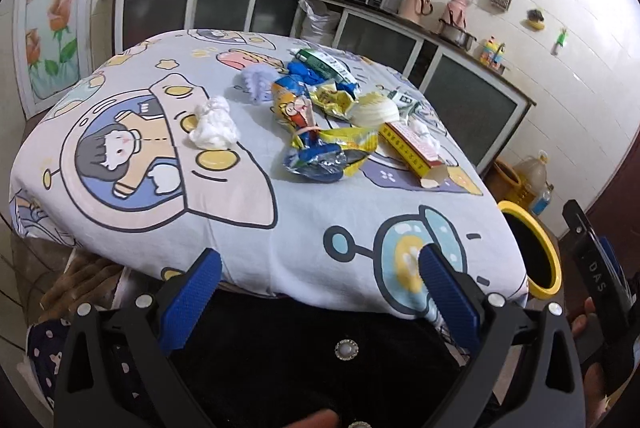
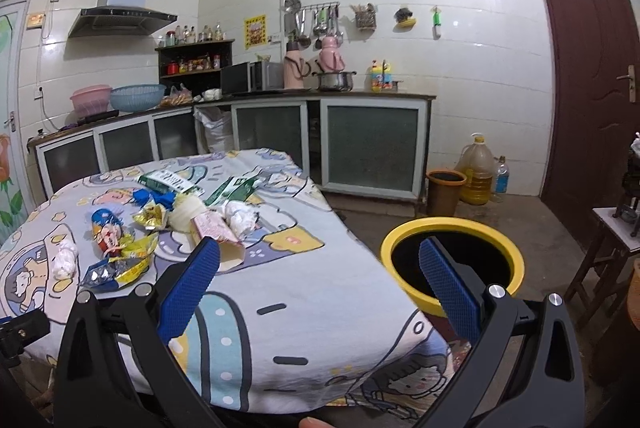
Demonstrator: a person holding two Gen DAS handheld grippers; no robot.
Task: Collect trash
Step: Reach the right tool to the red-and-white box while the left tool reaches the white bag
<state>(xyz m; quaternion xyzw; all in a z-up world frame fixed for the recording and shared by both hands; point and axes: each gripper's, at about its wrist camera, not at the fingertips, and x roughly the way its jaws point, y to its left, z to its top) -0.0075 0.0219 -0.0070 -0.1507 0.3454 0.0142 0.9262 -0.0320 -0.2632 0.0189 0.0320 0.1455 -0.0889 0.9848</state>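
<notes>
So far: nothing looks collected; the whole job appears ahead.
Trash: tissue (image 1: 213, 124), wrappers (image 1: 320, 144), a box (image 1: 412, 148) and other scraps lie clustered mid-counter (image 1: 240, 212) on the cartoon cloth.
Bin: yellow-rimmed bin (image 2: 452, 264) stands just beside the counter's right edge; its inside is dark, so contents are hard to tell.
Left gripper (image 1: 320, 268): jaws wide apart, holding nothing, at the near edge.
Right gripper (image 2: 318, 264): jaws wide apart, holding nothing, between counter and bin.
</notes>
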